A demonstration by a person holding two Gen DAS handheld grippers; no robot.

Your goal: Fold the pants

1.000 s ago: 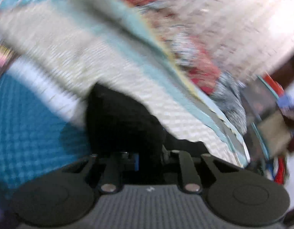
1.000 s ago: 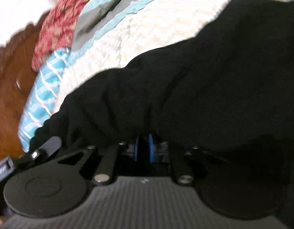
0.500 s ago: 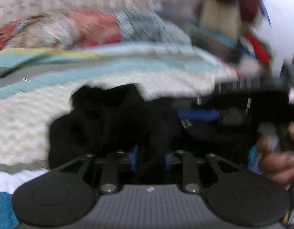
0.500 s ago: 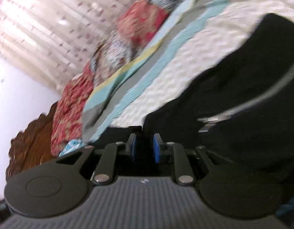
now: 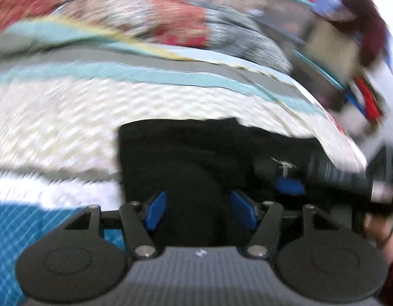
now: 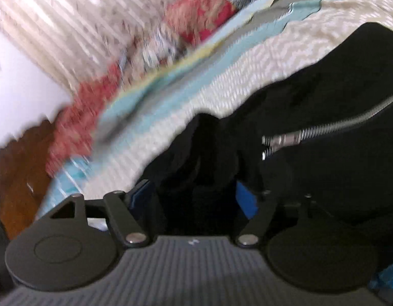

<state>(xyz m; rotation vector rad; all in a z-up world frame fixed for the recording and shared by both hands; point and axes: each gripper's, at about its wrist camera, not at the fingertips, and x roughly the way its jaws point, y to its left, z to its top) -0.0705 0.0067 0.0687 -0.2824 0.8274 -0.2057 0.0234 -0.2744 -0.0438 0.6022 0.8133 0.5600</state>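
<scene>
The black pants (image 5: 196, 148) lie bunched on a cream knitted bedspread (image 5: 69, 117). My left gripper (image 5: 200, 210) is open, its blue pads (image 5: 155, 210) spread either side of a black fold. The right gripper shows at the right of the left wrist view (image 5: 289, 186), next to the pants. In the right wrist view the pants (image 6: 323, 97) fill the right side, with a silver zipper (image 6: 323, 127) across them. My right gripper (image 6: 193, 199) is open, with black cloth lying between its blue pads (image 6: 244, 200). Both views are blurred.
The bedspread has teal and grey stripes (image 5: 145, 74) and a blue section (image 5: 30, 224). Red patterned pillows (image 5: 158, 23) lie at the back. Cluttered coloured items (image 5: 336, 51) stand past the bed's right edge. A wooden headboard (image 6: 20, 168) and a curtain (image 6: 81, 25) show in the right wrist view.
Both grippers have opened and let go of the black cloth they held shut a second ago. Both cameras have swung; the pants now rest on the bed.
</scene>
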